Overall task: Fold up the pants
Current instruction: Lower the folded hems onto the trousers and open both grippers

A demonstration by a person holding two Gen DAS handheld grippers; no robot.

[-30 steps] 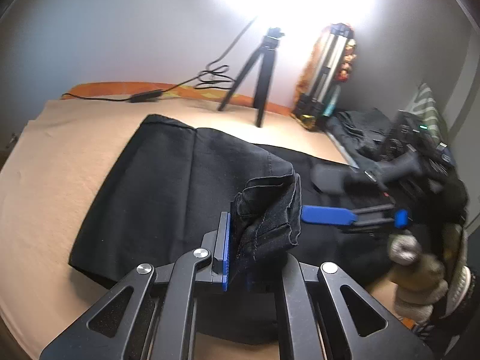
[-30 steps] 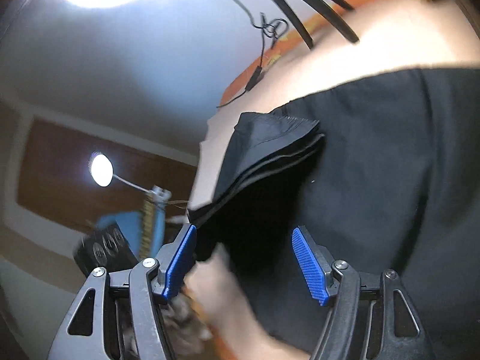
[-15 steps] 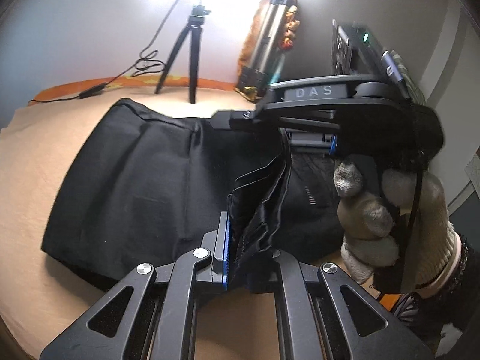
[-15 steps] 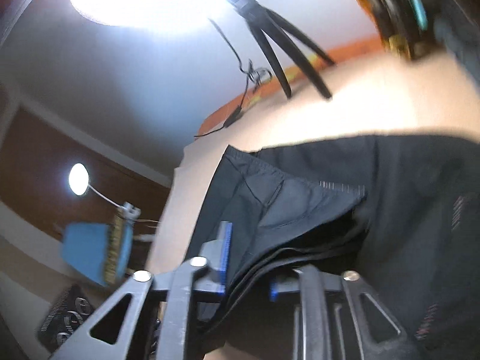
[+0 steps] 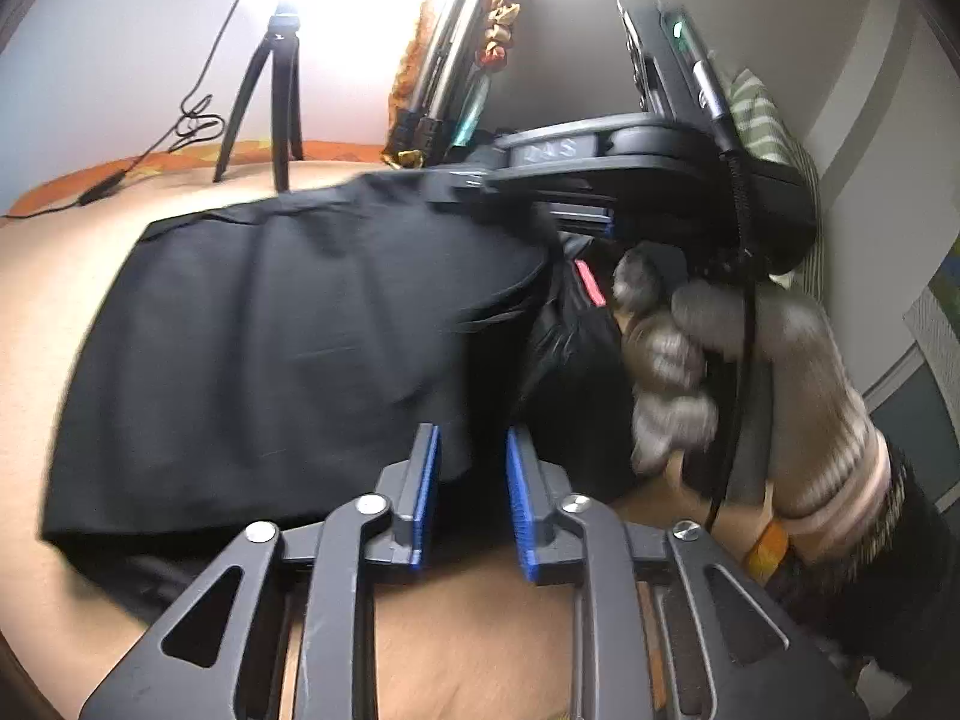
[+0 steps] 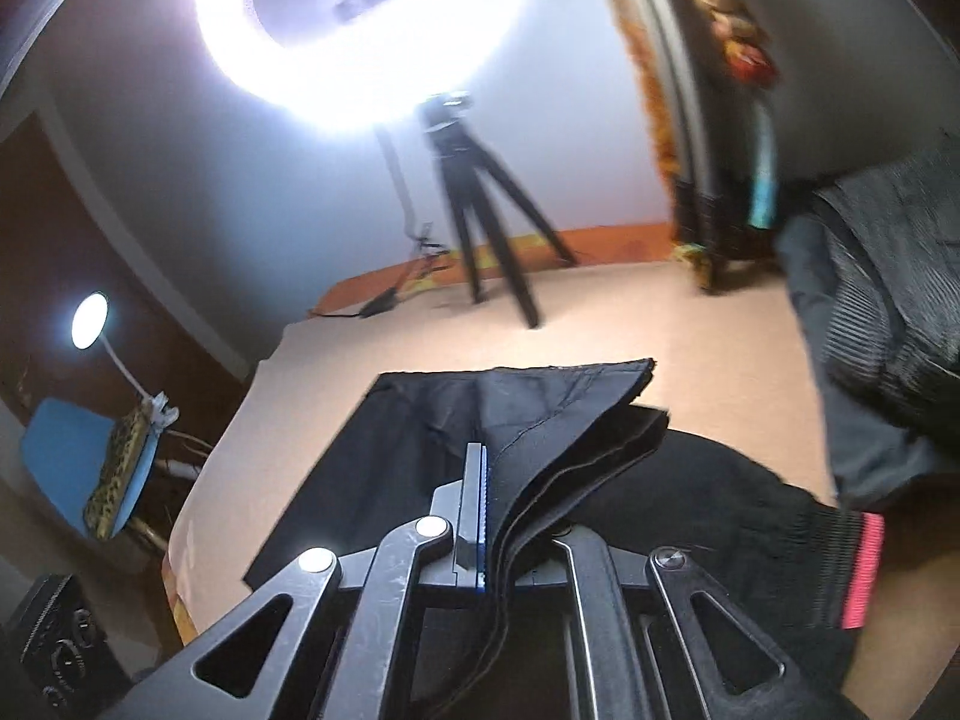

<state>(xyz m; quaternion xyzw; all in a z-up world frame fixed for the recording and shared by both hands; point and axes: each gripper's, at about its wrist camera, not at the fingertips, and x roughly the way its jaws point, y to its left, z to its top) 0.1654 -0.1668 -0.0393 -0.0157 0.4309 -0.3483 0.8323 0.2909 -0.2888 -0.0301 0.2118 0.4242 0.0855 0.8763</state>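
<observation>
The black pants (image 5: 288, 336) lay folded on the tan bed surface (image 5: 36, 312). The right gripper (image 6: 504, 516) was clamped on their layered edge. The left gripper (image 5: 471, 480), jaws just opening, pressed nothing, with cloth between its pads.

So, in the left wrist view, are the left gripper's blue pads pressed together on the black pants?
No. The left gripper has a clear gap between its pads, and the pants lie unclamped.

A: Support surface?
B: A bed (image 6: 690, 324) covered by a tan sheet.

A: Items lying directly on it?
B: Black pants (image 5: 270, 330), a black tripod (image 6: 480, 204), a cable (image 5: 108, 186), dark clothing (image 6: 888, 324) at the right edge.
</observation>
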